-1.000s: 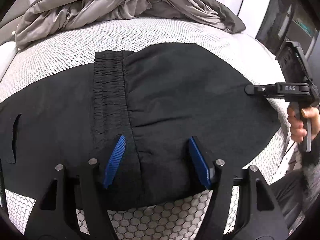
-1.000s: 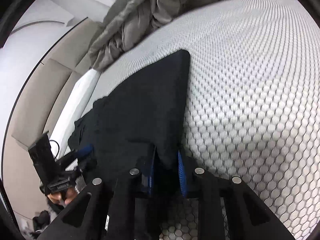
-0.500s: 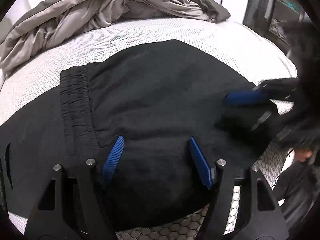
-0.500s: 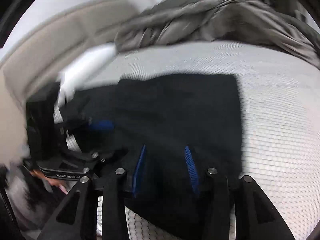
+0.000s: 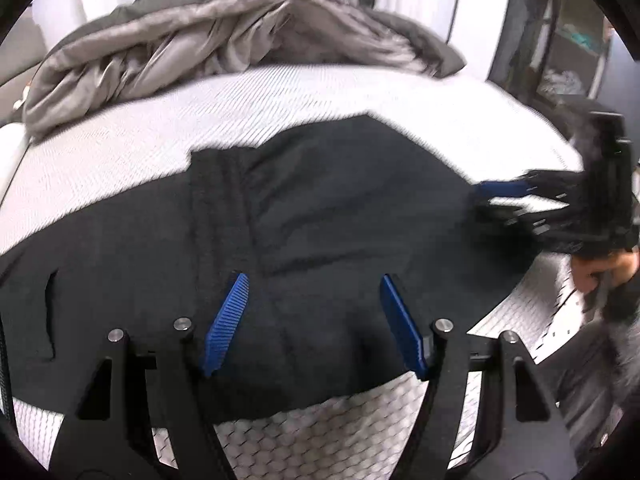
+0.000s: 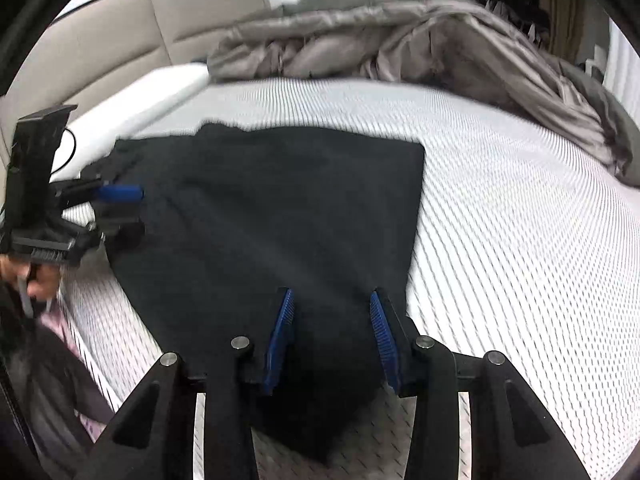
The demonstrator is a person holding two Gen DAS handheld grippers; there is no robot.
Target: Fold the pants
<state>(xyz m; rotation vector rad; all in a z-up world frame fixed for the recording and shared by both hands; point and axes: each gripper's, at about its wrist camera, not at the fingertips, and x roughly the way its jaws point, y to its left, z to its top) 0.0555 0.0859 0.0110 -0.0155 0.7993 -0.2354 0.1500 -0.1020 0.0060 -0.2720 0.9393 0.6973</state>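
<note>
Hovering both grippers over the near edge of the bed (image 5: pixel 360 100), I have the black pants (image 5: pixel 320 220) spread flat on the mattress straight ahead of both sets of jaws, already doubled into a broad panel. On the left gripper (image 5: pixel 312 320) the jaws stand wide apart and hold nothing; cloth lies beneath and beyond them, with the gathered waistband (image 5: pixel 216 208) running away from me just ahead of the left finger. On the right gripper (image 6: pixel 330 328) the jaws are likewise parted and empty, poised over the panel's near right corner, its straight right edge running away just past the right finger. The long axis of the pants lies crosswise to both grippers, from my left to my right. I judge the next fold turns on that: each gripper sits near its own end, the right nearer the free edge, the left nearer the waistband. A rumpled grey duvet (image 6: pixel 400 40) lies well beyond, clear of the cloth.
</note>
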